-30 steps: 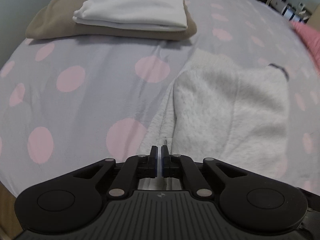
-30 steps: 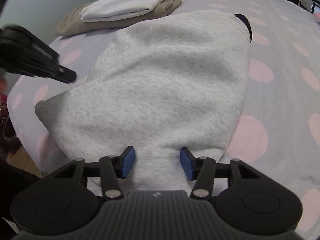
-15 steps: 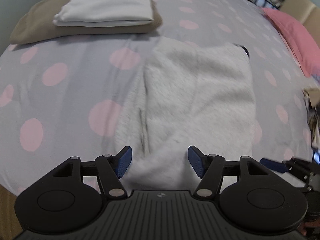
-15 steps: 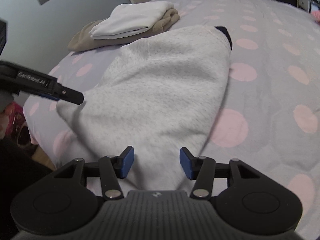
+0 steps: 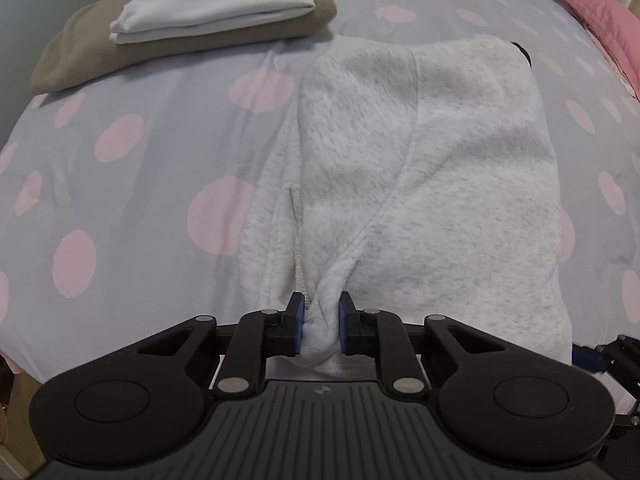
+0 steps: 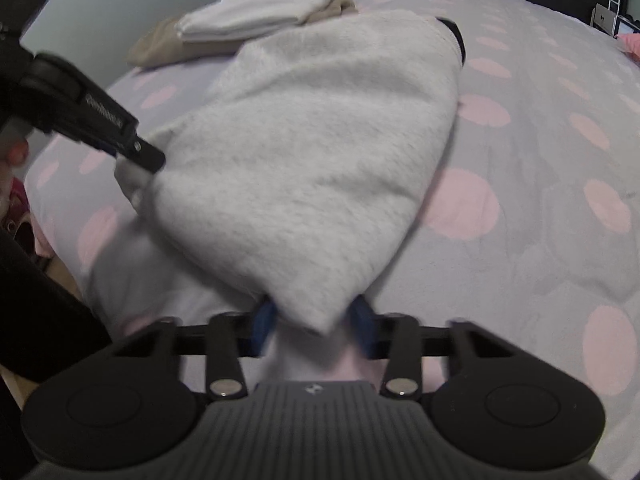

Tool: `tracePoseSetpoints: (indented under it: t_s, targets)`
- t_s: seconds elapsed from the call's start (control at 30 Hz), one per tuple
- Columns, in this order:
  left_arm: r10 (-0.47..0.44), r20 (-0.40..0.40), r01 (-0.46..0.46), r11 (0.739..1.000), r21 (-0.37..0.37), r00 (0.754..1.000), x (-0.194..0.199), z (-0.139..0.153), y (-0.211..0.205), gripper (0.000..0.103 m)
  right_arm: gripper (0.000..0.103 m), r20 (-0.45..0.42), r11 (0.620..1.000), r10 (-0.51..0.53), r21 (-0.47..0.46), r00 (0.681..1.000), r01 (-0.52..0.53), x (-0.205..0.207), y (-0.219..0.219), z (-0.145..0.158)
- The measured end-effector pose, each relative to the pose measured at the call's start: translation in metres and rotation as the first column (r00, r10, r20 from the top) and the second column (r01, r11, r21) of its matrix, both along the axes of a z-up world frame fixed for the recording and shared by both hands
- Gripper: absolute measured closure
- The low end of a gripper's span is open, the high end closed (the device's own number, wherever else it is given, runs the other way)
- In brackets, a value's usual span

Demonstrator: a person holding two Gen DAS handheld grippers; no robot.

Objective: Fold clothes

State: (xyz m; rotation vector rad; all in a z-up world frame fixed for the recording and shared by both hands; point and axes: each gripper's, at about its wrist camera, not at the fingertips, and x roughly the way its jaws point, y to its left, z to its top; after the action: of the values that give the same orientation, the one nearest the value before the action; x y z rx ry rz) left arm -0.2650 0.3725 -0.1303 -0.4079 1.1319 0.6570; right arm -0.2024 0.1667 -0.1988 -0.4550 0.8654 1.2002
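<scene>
A light grey fleece sweatshirt (image 5: pixel 440 184) lies partly folded on the polka-dot bed, its dark neck trim at the far right. My left gripper (image 5: pixel 321 324) has its jaws closing, and its blue pads pinch a bunched fold of the near hem. In the right wrist view the same garment (image 6: pixel 312 152) tapers to a corner that hangs between the blue pads of my right gripper (image 6: pixel 314 322). Those jaws are closing and still stand apart, in a blurred picture. The left gripper (image 6: pixel 140 156) shows there on the garment's left corner.
A folded white garment (image 5: pixel 216 0) rests on a folded tan one (image 5: pixel 80 56) at the far left of the grey, pink-dotted sheet (image 5: pixel 120 200). A pink pillow (image 5: pixel 600 12) lies at the far right. The bed's near edge drops off just below the grippers.
The left gripper, shut beside the garment, swung over it, opened wide, then closed on the near hem. The right gripper's jaws narrowed around the garment's corner, which has pulled into a point.
</scene>
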Motion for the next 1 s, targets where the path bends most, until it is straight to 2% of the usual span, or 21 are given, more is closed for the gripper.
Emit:
tracePoseSetpoints:
  t_s: [0.1, 0.17, 0.2, 0.27, 0.33, 0.4, 0.5, 0.6, 0.63, 0.73, 0.8, 0.83, 0.87, 1.0]
  targets:
    - [-0.002, -0.016, 0.002, 0.999, 0.049, 1.000, -0.001, 0.004, -0.003, 0.088, 0.070, 0.063, 0.998, 0.038, 0.044, 0.997, -0.040, -0.010, -0.002, 0.009]
    - [0.001, -0.031, -0.001, 1.000, 0.027, 1.000, 0.000, 0.000, -0.003, 0.088, 0.072, 0.061, 0.999, 0.045, -0.004, 0.997, -0.045, -0.007, 0.000, 0.002]
    - [0.006, -0.038, -0.006, 1.000, 0.001, 0.999, 0.000, -0.005, -0.001, 0.088, 0.077, 0.037, 0.998, 0.040, -0.039, 0.999, -0.039, -0.002, 0.000, -0.005]
    - [0.012, -0.056, -0.013, 1.000, -0.025, 0.998, 0.002, -0.012, 0.002, 0.088, 0.095, -0.019, 0.993, 0.022, -0.112, 1.000, -0.024, 0.008, 0.002, -0.022]
    - [0.017, -0.059, -0.019, 0.999, -0.038, 0.998, 0.001, -0.014, 0.005, 0.086, 0.094, -0.061, 0.993, 0.004, -0.117, 0.998, -0.011, 0.016, -0.001, -0.028]
    - [0.028, -0.054, -0.030, 0.998, -0.047, 0.998, -0.002, -0.012, 0.007, 0.076, 0.094, -0.073, 0.994, 0.010, -0.110, 0.997, -0.018, 0.021, -0.004, -0.022]
    - [0.077, -0.031, -0.078, 0.996, -0.053, 0.997, -0.014, -0.001, 0.013, 0.062, 0.091, -0.090, 0.992, 0.001, -0.122, 0.996, -0.012, 0.028, -0.012, -0.015]
    - [0.098, 0.013, -0.097, 0.994, -0.052, 0.995, -0.024, 0.015, 0.014, 0.061, 0.072, -0.100, 0.992, -0.036, -0.126, 0.994, 0.024, 0.036, -0.021, -0.007]
    - [0.108, 0.031, -0.107, 0.993, -0.041, 0.994, -0.028, 0.020, 0.014, 0.061, 0.070, -0.098, 0.991, -0.048, -0.128, 0.994, 0.035, 0.038, -0.021, -0.003]
    - [0.145, 0.162, -0.151, 0.988, 0.022, 0.976, -0.042, 0.046, 0.017, 0.061, 0.066, -0.102, 0.990, -0.079, -0.124, 0.992, 0.066, 0.044, -0.023, 0.006]
    - [0.140, 0.263, -0.147, 0.989, 0.004, 0.955, -0.045, 0.059, 0.021, 0.044, 0.061, -0.112, 0.989, -0.099, -0.122, 0.989, 0.085, 0.047, -0.024, 0.011]
    - [0.128, 0.291, -0.130, 0.991, -0.012, 0.948, -0.042, 0.062, 0.024, 0.041, 0.059, -0.117, 0.988, -0.109, -0.121, 0.987, 0.095, 0.048, -0.025, 0.013]
    - [0.112, 0.284, -0.113, 0.993, -0.012, 0.952, -0.036, 0.060, 0.025, 0.039, 0.059, -0.117, 0.987, -0.115, -0.124, 0.987, 0.100, 0.048, -0.025, 0.015]
    - [0.049, 0.177, -0.053, 0.999, 0.014, 0.983, -0.007, 0.040, 0.019, 0.039, 0.058, -0.084, 0.987, -0.105, -0.132, 0.991, 0.094, 0.041, -0.025, 0.022]
